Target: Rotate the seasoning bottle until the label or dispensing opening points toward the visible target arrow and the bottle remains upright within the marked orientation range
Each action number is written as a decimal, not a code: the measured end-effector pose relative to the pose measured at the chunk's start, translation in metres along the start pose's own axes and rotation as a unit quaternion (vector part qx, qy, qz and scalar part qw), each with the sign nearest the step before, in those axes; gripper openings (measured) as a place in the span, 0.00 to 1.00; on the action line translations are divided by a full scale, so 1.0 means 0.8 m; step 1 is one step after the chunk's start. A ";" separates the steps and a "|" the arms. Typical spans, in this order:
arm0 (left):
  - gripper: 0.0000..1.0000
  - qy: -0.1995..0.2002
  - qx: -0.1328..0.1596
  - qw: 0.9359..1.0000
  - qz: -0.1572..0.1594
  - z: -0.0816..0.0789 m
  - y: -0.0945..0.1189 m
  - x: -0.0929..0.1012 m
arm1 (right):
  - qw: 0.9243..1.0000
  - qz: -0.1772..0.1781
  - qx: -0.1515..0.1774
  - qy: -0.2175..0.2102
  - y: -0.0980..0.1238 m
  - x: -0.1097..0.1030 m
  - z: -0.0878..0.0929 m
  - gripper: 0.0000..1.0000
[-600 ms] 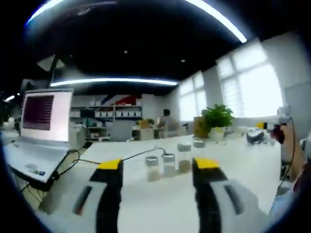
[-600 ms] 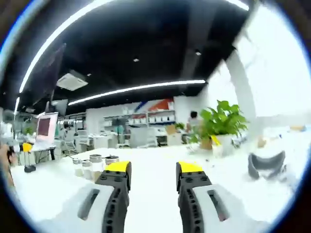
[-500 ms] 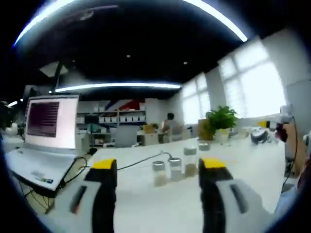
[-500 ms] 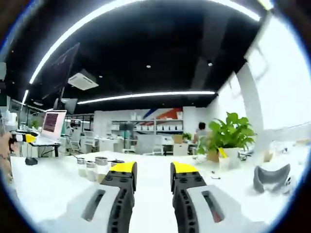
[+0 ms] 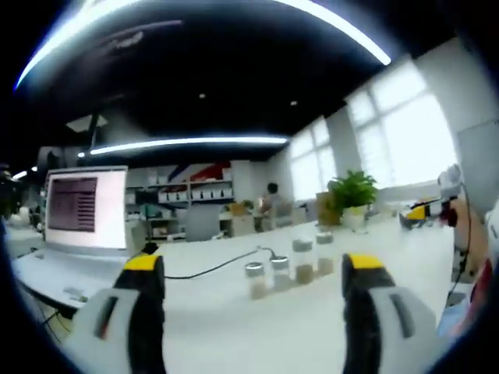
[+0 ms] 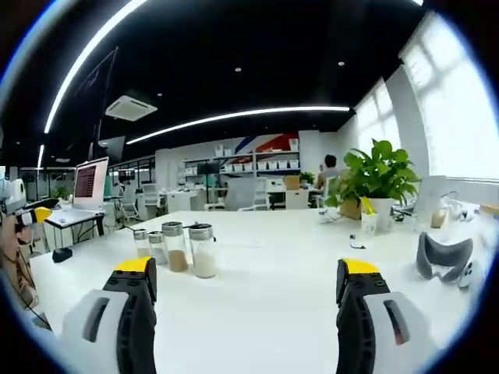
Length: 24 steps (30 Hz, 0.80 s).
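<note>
Your left gripper (image 5: 248,269) and right gripper (image 6: 245,273): fingers released, grasping nothing; seasoning bottles (image 6: 202,251) upright on counter (image 6: 265,288), far ahead; rotation not begun.

both low over the white table (image 6: 257,304), looking level across it from opposite sides, near; shared between them: the seasoning bottles (image 5: 302,262) (image 6: 202,251), the potted plant (image 5: 352,192) (image 6: 380,174)

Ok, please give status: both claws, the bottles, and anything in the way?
Left claw open, empty. Right claw open, empty. Seasoning bottles upright on the white table, untouched. Path to them open.
</note>
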State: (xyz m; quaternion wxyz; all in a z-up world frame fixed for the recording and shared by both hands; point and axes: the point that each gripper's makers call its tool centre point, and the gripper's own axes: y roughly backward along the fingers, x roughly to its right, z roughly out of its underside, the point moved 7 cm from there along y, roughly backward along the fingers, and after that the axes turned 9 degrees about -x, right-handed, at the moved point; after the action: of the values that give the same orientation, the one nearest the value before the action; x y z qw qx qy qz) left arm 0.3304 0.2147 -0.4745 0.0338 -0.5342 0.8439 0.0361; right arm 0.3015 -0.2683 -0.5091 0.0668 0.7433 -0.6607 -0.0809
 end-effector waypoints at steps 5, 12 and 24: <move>1.00 0.002 0.000 1.000 0.004 0.000 0.000 0.000 | 1.000 -0.001 0.000 0.000 -0.002 0.004 0.001 0.99; 1.00 0.012 -0.005 1.000 0.004 0.004 -0.002 -0.003 | 1.000 -0.007 -0.011 -0.005 0.001 0.003 0.005 0.98; 1.00 0.016 -0.006 1.000 0.011 0.006 -0.006 -0.001 | 1.000 -0.001 -0.004 -0.015 0.001 0.004 0.003 0.95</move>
State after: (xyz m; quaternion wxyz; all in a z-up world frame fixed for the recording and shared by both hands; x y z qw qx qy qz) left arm 0.3351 0.2135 -0.4794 0.0167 -0.5255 0.8500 0.0329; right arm 0.3008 -0.2712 -0.5113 0.0595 0.7426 -0.6603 -0.0953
